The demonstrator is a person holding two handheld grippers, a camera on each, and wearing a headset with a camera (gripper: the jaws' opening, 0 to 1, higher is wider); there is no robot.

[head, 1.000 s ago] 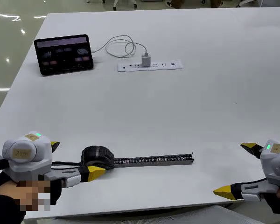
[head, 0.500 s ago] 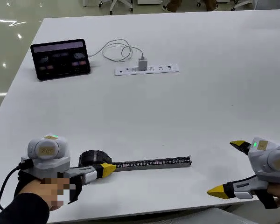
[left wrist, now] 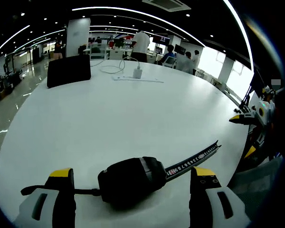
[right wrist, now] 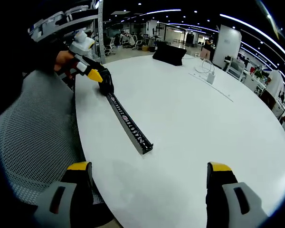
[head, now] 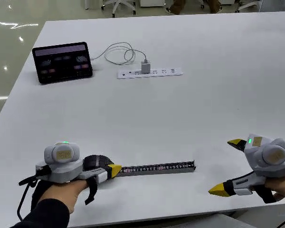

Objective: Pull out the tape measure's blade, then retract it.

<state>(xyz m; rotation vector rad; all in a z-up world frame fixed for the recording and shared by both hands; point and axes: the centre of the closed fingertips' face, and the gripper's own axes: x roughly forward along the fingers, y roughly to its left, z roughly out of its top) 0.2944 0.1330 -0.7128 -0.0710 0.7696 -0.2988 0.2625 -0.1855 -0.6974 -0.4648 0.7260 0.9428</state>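
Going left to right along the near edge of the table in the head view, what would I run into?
Left tool, its jaws either side of the tape measure case → pulled-out blade → right tool.

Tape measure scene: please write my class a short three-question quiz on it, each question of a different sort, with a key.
1. True or false: the tape measure's blade lies pulled out along the table.
2. What sits between the fingers of the left gripper? A) nothing B) the tape measure case C) the blade's far tip
3. Fill in: the right gripper is ____ (open or shut).

Key: 1 true; 2 B; 3 open.
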